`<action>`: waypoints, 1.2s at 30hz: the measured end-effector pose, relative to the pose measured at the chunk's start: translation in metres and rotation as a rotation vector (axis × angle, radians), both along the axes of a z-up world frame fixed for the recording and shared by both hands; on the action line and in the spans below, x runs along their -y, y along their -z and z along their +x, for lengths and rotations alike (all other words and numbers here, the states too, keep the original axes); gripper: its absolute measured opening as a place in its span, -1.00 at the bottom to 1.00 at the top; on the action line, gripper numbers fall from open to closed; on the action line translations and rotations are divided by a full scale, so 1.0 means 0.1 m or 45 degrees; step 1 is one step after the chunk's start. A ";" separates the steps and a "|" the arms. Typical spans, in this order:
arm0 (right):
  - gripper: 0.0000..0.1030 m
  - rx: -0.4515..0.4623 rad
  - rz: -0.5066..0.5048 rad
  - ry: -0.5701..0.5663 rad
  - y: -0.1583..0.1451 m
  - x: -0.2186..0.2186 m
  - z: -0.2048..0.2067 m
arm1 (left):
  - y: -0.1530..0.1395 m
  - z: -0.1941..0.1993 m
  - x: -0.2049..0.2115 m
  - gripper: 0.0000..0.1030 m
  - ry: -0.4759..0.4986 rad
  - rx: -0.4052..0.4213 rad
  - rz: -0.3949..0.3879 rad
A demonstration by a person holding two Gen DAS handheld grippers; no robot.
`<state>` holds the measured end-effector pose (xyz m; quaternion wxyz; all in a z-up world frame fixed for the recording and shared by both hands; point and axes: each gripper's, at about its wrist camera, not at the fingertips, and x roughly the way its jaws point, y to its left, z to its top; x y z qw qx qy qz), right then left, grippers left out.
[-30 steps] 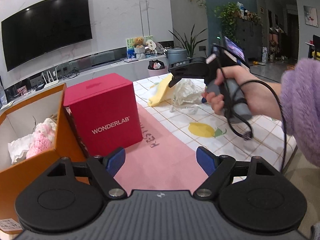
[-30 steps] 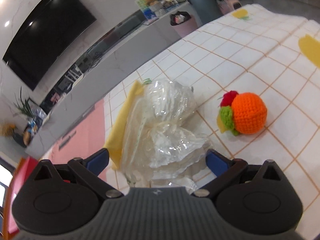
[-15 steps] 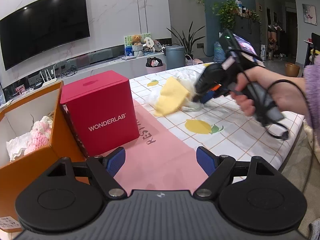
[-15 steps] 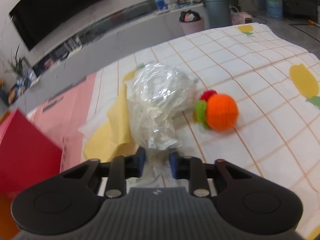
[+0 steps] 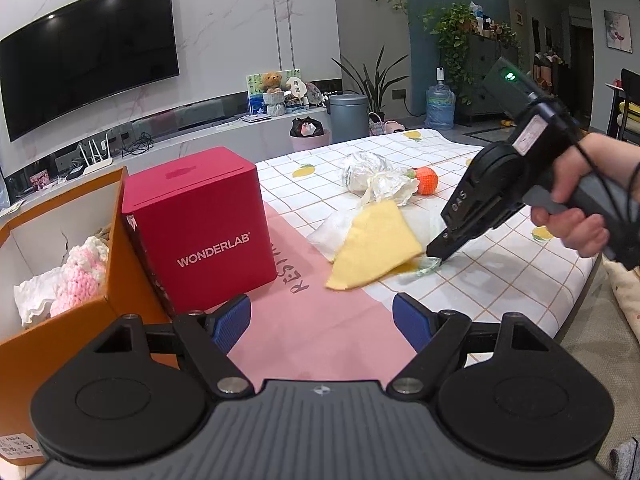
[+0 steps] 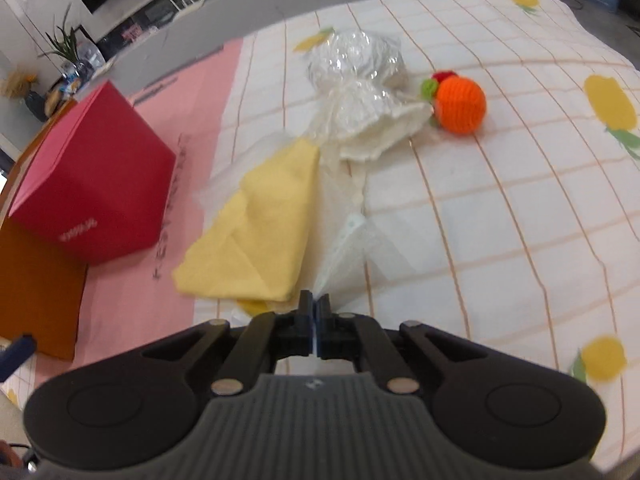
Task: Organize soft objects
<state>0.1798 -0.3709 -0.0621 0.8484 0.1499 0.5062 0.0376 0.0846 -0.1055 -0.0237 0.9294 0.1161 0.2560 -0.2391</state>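
Left of the red cardboard cube [image 5: 196,228], the orange open box [image 5: 60,320] holds pink-white crocheted items [image 5: 80,276]; the right gripper [image 6: 315,312] pinches a clear plastic bag [image 6: 352,248], the left gripper [image 5: 322,320] gapes wide.

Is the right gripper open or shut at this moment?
Shut. The right gripper has its jaws pressed together on the near edge of the clear plastic bag, beside the yellow cloth.

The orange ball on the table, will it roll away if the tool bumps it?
Probably a bit. The orange ball is round, so a bump should move it. Its knitted yarn looks soft and grippy, and the green and red bits on one side would likely stop it soon. It seems light.
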 end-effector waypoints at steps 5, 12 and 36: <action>0.64 0.125 -0.087 -0.005 -0.20 0.00 -0.10 | -0.02 -0.01 0.00 0.84 -0.011 0.000 0.003; 0.64 0.235 -0.038 -0.048 -0.33 -0.14 0.07 | -0.03 -0.02 -0.01 0.84 -0.013 0.009 0.001; -0.99 0.203 -0.397 -0.091 -0.16 -0.83 0.28 | -0.02 -0.04 -0.02 0.84 -0.003 0.011 0.004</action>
